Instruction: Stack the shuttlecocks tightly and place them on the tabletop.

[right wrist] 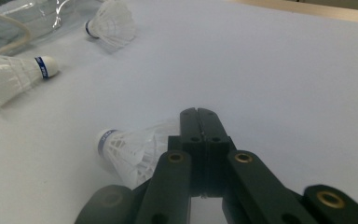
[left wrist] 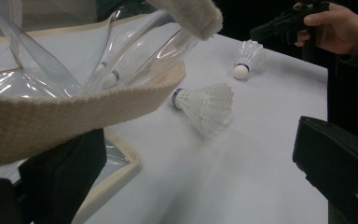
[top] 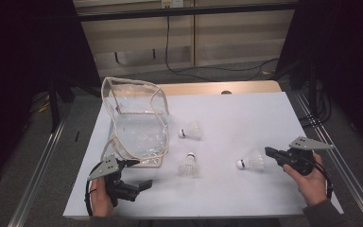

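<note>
Clear bag [top: 137, 127] holding shuttlecocks [left wrist: 107, 77], its strap [left wrist: 74, 109] across left tongs [top: 134, 174]

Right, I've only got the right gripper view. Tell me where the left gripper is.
Observer: The left gripper sits at the near corner of the clear bag, with its jaws wide open.
Operator: Say whether it has hold of the bag.
Observer: It isn't clamped. In the left gripper view the bag's cream strap crosses above one jaw.
Operator: Report how the bag stands.
Observer: Its far half stands upright and its near half lies flat on the table.
</note>
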Action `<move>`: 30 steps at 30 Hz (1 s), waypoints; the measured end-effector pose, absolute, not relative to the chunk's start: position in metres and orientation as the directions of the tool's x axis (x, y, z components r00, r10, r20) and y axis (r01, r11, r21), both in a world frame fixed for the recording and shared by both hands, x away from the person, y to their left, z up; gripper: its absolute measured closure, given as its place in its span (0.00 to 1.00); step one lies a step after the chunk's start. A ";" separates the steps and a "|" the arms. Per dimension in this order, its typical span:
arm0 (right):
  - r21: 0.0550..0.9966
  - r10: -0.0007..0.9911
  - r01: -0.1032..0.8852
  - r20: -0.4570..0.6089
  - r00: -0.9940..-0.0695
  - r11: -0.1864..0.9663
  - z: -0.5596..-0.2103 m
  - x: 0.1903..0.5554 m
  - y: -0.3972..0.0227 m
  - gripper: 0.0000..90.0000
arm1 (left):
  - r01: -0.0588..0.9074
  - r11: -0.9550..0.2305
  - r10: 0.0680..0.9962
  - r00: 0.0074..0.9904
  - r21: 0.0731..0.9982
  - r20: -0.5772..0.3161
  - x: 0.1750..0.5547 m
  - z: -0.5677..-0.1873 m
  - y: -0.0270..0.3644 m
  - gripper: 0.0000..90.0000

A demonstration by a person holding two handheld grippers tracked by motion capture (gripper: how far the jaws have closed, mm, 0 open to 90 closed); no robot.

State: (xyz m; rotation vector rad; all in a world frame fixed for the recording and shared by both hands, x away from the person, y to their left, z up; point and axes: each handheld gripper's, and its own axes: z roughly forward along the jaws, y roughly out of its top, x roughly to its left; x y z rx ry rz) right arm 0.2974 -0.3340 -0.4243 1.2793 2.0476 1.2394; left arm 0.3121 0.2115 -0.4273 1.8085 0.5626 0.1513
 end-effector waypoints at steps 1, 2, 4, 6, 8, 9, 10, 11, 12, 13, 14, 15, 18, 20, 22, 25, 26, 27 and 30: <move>0.856 0.867 0.485 0.099 -0.489 0.176 -0.422 0.297 -0.334 0.99 | 0.299 -0.207 0.447 0.876 0.932 -0.182 0.312 -0.427 0.211 0.03; 0.859 0.865 0.482 0.100 -0.491 0.174 -0.420 0.297 -0.334 0.98 | 0.300 -0.205 0.448 0.875 0.932 -0.183 0.312 -0.427 0.211 0.03; 0.861 0.862 0.480 0.107 -0.496 0.169 -0.417 0.296 -0.332 0.94 | 0.299 -0.206 0.447 0.876 0.932 -0.182 0.312 -0.427 0.211 0.03; 0.866 0.859 0.471 0.104 -0.501 0.169 -0.414 0.295 -0.330 0.87 | 0.298 -0.210 0.447 0.876 0.931 -0.179 0.312 -0.428 0.211 0.03; 0.865 0.856 0.476 0.119 -0.503 0.160 -0.414 0.295 -0.326 0.77 | 0.299 -0.207 0.445 0.877 0.932 -0.182 0.312 -0.427 0.211 0.03; 0.865 0.849 0.473 0.120 -0.515 0.166 -0.414 0.295 -0.325 0.75 | 0.298 -0.208 0.446 0.877 0.931 -0.181 0.312 -0.427 0.211 0.03; 0.863 0.843 0.477 0.128 -0.523 0.165 -0.415 0.294 -0.323 0.70 | 0.299 -0.208 0.445 0.877 0.931 -0.181 0.312 -0.427 0.211 0.03; 0.860 0.843 0.483 0.133 -0.520 0.162 -0.415 0.294 -0.321 0.63 | 0.299 -0.208 0.445 0.877 0.931 -0.182 0.312 -0.427 0.211 0.03; 0.855 0.834 0.494 0.153 -0.530 0.157 -0.418 0.295 -0.319 0.60 | 0.299 -0.208 0.444 0.877 0.931 -0.183 0.312 -0.428 0.211 0.03; 0.855 0.834 0.494 0.153 -0.530 0.157 -0.418 0.295 -0.319 0.60 | 0.299 -0.210 0.443 0.878 0.931 -0.182 0.312 -0.427 0.211 0.03; 0.856 0.833 0.494 0.157 -0.531 0.154 -0.419 0.295 -0.318 0.57 | 0.299 -0.211 0.443 0.878 0.931 -0.182 0.312 -0.427 0.211 0.03; 0.855 0.831 0.494 0.154 -0.534 0.159 -0.420 0.295 -0.317 0.52 | 0.298 -0.212 0.442 0.879 0.931 -0.180 0.312 -0.428 0.211 0.03; 0.848 0.824 0.501 0.155 -0.545 0.172 -0.424 0.295 -0.315 0.45 | 0.297 -0.213 0.441 0.879 0.931 -0.180 0.312 -0.428 0.211 0.03; 0.845 0.823 0.507 0.160 -0.544 0.171 -0.425 0.295 -0.314 0.42 | 0.299 -0.209 0.442 0.878 0.931 -0.182 0.312 -0.428 0.211 0.03; 0.844 0.825 0.509 0.162 -0.542 0.168 -0.426 0.295 -0.313 0.40 | 0.297 -0.213 0.441 0.879 0.931 -0.180 0.312 -0.428 0.211 0.03; 0.840 0.826 0.516 0.167 -0.539 0.167 -0.428 0.295 -0.312 0.37 | 0.298 -0.211 0.441 0.879 0.931 -0.181 0.312 -0.428 0.211 0.03; 0.839 0.825 0.516 0.166 -0.540 0.169 -0.429 0.295 -0.312 0.37 | 0.298 -0.211 0.441 0.879 0.931 -0.181 0.312 -0.428 0.211 0.03; 0.839 0.825 0.518 0.168 -0.539 0.167 -0.430 0.295 -0.312 0.37 | 0.298 -0.211 0.441 0.879 0.931 -0.182 0.312 -0.428 0.211 0.03; 0.836 0.825 0.521 0.169 -0.540 0.170 -0.431 0.294 -0.312 0.34 | 0.299 -0.211 0.439 0.880 0.931 -0.182 0.312 -0.428 0.211 0.03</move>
